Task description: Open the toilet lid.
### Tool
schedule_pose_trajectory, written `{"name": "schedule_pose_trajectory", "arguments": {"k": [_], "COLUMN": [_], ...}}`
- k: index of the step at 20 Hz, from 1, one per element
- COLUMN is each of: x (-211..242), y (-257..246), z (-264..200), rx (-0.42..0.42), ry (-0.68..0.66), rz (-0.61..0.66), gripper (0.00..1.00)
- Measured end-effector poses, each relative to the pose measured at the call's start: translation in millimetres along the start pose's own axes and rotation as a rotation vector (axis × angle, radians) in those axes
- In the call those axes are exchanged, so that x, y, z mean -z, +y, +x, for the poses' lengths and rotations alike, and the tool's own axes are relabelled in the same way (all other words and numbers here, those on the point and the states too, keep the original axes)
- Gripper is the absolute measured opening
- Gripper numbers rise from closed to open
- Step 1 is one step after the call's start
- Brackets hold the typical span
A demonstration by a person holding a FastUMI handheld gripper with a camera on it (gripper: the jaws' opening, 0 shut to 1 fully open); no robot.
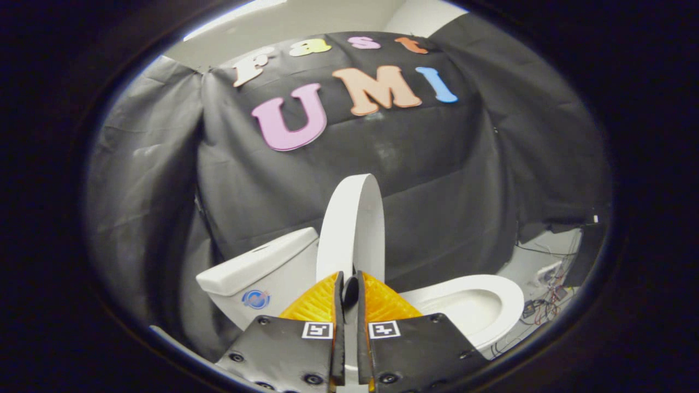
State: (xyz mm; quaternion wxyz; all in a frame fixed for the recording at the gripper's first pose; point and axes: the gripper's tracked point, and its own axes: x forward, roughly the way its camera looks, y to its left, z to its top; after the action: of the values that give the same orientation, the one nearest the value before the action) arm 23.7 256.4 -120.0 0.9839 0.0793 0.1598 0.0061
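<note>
- Pinching the raised toilet lid [352, 224] by its lower edge, the gripper [349, 289] has its two fingers drawn close together, one on each side of the thin white lid, both pressing on it.
- The lid stands nearly upright and edge-on, rising straight up from between the fingertips as a tall, narrow white oval.
- Just beside the fingers on one side sits the white toilet tank [259, 273], its flat cover in place; a small round sticker [255, 298] shows on its front wall.
- On the other side lies the toilet bowl [505, 297], uncovered, its rounded white seat rim ringing a pale hollow. What the hollow holds cannot be told from here.
- Beyond the bowl, a tangle of thin cables [538, 311] and small electrical parts rests on the light floor [532, 262].
- Behind everything hangs the booth's black cloth wall [437, 180], wrinkled and draped, closing in the scene on all sides.
- Above the cloth, a strip of pale ceiling [306, 16] shows.
</note>
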Motion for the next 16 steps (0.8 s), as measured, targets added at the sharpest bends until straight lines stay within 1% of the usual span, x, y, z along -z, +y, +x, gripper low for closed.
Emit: {"name": "schedule_pose_trajectory", "arguments": {"k": [4,9,13,16], "x": [5.8,25.4,38.7,41.0], "y": [40.1,74.0,97.6,105.0], "z": [13.2,12.4,15.5,17.2], "rx": [-0.107,-0.206,-0.261,-0.277], "ry": [0.022,0.032,0.059,0.063], "rz": [-0.089,-0.116,-0.173,-0.196], "gripper": [0.1,0.1,0.1,0.1]}}
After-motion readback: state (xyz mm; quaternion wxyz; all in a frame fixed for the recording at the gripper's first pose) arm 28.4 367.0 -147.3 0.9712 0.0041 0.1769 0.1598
